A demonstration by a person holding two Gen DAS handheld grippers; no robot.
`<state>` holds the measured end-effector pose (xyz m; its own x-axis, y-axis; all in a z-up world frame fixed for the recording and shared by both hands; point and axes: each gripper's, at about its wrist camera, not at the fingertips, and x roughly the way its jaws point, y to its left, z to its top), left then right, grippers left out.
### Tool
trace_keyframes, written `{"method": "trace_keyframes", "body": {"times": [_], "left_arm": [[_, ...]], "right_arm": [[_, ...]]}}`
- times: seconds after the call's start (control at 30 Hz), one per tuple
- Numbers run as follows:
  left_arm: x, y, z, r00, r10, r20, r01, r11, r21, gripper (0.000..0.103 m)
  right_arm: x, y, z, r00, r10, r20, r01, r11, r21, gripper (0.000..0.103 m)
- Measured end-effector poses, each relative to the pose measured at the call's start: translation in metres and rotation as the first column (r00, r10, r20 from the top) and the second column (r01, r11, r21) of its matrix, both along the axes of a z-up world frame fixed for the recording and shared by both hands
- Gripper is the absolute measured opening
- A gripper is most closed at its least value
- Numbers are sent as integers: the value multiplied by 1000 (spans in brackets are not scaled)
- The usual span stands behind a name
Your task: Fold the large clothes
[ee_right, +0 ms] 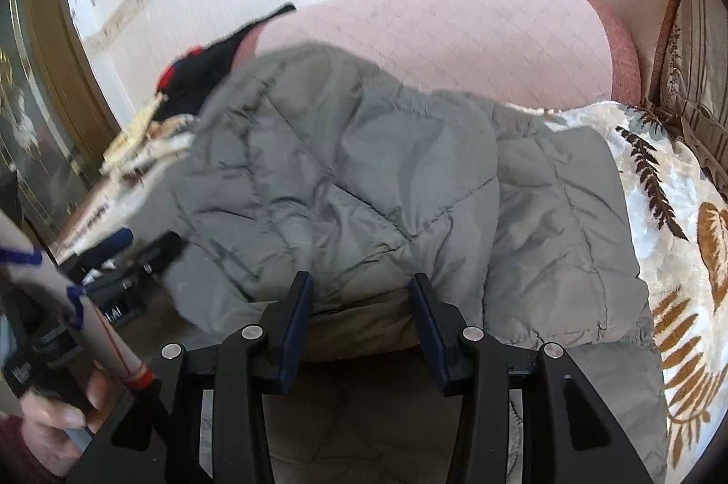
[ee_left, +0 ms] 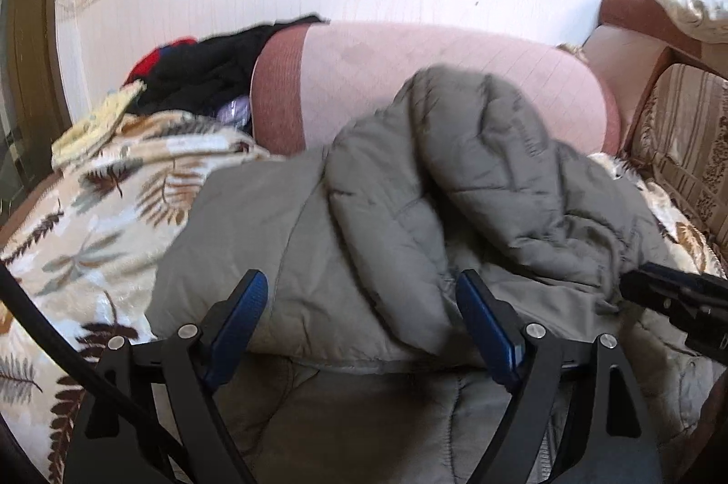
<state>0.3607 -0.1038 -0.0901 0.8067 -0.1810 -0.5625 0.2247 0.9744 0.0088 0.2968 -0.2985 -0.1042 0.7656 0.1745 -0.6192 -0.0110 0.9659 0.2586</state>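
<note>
The grey quilted jacket [ee_left: 409, 188] lies on a leaf-print blanket [ee_left: 91, 220] spread over a sofa, against the pink bolster cushion [ee_left: 432, 74] at twelve o'clock. One padded part, seemingly a sleeve or side panel, is already turned over the body and stands up in a puffy hump, so the job looks to be mid-fold, with the folded part just laid down and both tools clear of the cloth.

The left gripper [ee_left: 364, 302] has its fingers [ee_left: 245, 311] wide apart, hovering over the near hem; nothing is between them. The right gripper [ee_right: 359, 302] has its fingers [ee_right: 295, 315] partly apart, also empty, poised just above the jacket's near edge at six o'clock. In the right wrist view the left tool shows at nine o'clock with a hand [ee_right: 50, 415] on its handle.

Next, I judge, comes flattening the hump or taking the near hem in both grippers to bring it toward the bolster. The filling is springy and slippery, so a deep bite on the hem is needed.
</note>
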Motion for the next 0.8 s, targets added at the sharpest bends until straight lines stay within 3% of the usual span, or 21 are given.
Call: {"method": "trace_keyframes", "body": {"times": [0.17, 0.37, 0.8], "left_arm": [[-5, -4, 1, 1000, -24, 0, 24, 1000, 4, 84], [2, -10, -17, 997, -23, -68, 26, 999, 40, 84], [11, -10, -30, 993, -15, -120, 22, 998, 54, 84]], "right_arm": [[-5, 4, 12, 999, -9, 44, 9, 1000, -6, 48], [8, 13, -10, 998, -18, -57, 13, 996, -86, 48], [12, 25, -23, 997, -24, -76, 9, 981, -192, 48]]}}
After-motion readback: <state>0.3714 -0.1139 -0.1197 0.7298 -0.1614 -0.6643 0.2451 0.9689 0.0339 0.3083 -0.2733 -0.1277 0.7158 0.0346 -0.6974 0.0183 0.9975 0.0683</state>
